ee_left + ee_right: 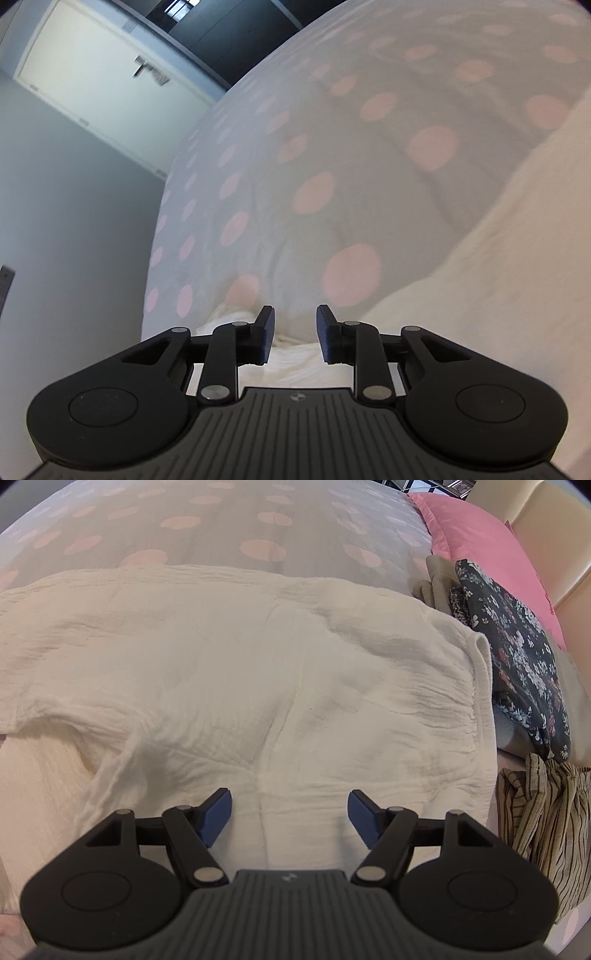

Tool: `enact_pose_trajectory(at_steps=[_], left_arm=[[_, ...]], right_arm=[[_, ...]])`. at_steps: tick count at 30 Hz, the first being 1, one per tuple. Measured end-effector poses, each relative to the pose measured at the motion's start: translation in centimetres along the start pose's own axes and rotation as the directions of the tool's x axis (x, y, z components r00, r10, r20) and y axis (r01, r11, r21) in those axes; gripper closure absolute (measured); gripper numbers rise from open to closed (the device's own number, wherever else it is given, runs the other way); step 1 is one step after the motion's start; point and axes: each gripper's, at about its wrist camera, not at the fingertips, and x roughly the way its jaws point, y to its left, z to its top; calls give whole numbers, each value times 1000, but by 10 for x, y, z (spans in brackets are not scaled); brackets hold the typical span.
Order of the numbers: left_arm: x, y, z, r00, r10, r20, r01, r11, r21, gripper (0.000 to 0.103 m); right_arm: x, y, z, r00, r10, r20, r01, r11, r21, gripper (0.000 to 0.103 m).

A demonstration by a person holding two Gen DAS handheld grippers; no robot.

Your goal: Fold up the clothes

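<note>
The right tongs (290,818), black with blue pads, hang wide apart and empty just above a cream crinkled garment (258,657) that lies spread across a bed. Beyond the garment the bedspread (229,528) is pale grey with pink dots, and a pink pillow (487,542) sits at the upper right against a cream headboard (546,546). Along the garment's right edge lies a dark floral garment (517,642) with a beige piece (437,581) behind it, and a cream cloth with dark stripes (543,830) is bunched nearer the camera.
</note>
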Motion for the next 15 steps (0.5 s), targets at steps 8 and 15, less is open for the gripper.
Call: enact_pose_trajectory(at_steps=[8,15], left_arm=[[-89,-56,-14,970,-221,103,221,975,11,70],[-143,-130,-34,912,-391,121,386,920,63,59]], right_arm=[[-22,-4,-2,996,59,64,-60,998,18,31],[-43,-10,-10,986,65,156,-69,997,22,25]])
